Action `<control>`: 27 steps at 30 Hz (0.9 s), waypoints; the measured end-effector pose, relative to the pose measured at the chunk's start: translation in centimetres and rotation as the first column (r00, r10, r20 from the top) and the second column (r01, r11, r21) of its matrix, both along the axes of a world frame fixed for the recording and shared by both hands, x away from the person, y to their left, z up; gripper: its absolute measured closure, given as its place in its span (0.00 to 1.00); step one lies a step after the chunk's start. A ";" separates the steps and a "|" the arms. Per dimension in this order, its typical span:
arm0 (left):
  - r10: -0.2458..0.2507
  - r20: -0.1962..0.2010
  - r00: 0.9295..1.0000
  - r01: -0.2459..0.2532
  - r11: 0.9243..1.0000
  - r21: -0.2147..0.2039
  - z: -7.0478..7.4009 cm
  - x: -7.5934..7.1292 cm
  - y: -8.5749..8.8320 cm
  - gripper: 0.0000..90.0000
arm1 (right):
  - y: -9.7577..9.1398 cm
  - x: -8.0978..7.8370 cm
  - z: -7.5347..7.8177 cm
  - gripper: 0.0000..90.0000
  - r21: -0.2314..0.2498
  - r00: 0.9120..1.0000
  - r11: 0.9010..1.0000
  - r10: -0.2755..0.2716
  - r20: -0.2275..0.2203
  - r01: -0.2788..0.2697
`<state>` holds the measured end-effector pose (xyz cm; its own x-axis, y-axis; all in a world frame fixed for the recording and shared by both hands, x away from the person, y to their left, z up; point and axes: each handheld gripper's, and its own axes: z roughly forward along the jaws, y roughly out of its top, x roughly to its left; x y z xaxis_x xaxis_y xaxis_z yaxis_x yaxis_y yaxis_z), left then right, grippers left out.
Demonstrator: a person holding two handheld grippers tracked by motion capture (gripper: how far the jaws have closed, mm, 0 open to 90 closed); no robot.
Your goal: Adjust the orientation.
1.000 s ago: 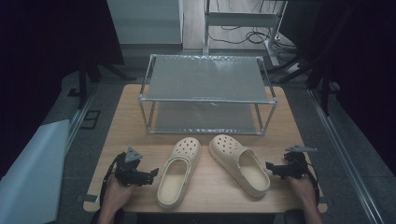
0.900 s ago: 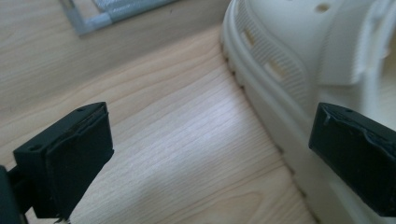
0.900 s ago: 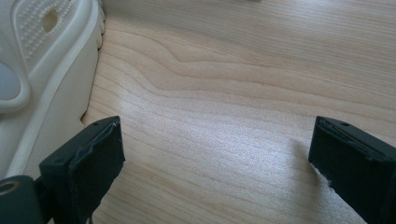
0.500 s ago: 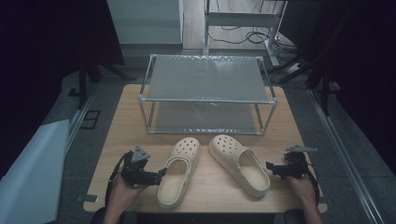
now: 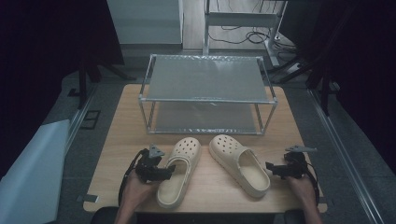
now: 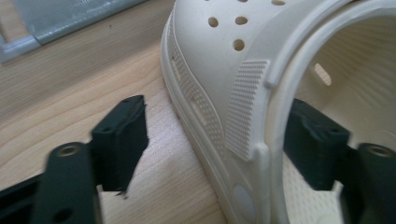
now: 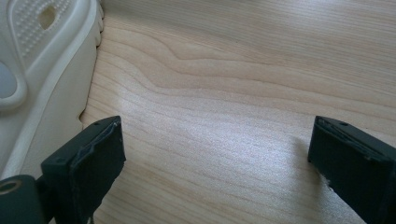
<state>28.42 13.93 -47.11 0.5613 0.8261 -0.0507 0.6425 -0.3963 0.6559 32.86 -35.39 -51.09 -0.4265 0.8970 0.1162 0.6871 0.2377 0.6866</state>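
Two cream clogs lie side by side on the wooden table (image 5: pixel 212 186). My left gripper (image 5: pixel 171 170) has its jaws astride the outer side wall of the left clog (image 5: pixel 184 154). In the left gripper view one jaw stands on the table outside the left clog's wall (image 6: pixel 224 56) with a gap to it, and the other is inside the shoe. The jaws of the left gripper (image 6: pixel 219 135) have just been closing, with the wall between them and not pinched. My right gripper (image 5: pixel 271 167) rests open over bare wood just right of the right clog (image 5: pixel 240 163). Nothing lies between the jaws of the right gripper (image 7: pixel 215 154), and the right clog's edge (image 7: pixel 42 56) lies at their left.
A two-level metal rack (image 5: pixel 205 77) with grey shelves stands at the back of the table, just behind the clogs' toes. The person's hands come in at the front edge. Cables and dark stands surround the table on the floor.
My left gripper moved right to the left clog and now straddles its side wall, with the jaws narrower than before. The right gripper and both clogs kept still.
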 end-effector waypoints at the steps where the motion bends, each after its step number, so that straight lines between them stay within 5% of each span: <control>1: -0.002 -0.004 1.000 0.002 1.000 0.001 -0.1 0.1 -0.1 0.36 | 0.0 0.0 0.0 0.05 0.000 1.000 1.000 0.000 0.000 0.000; 10: 0.007 -0.016 1.000 -0.006 0.999 0.045 -0.1 0.6 -1.3 0.66 | 0.0 0.0 -0.1 0.05 -0.006 1.000 1.000 0.003 -0.001 -0.003; 17: 0.045 -0.012 0.999 -0.044 0.997 0.059 -0.1 0.7 -1.0 0.80 | 0.0 0.0 -0.1 0.05 -0.007 1.000 1.000 0.003 -0.001 -0.003; 27: 0.043 -0.075 0.996 -0.046 0.998 -0.032 0.0 1.5 0.7 0.83 | 0.0 0.0 -0.1 0.05 -0.006 1.000 1.000 0.002 -0.001 -0.002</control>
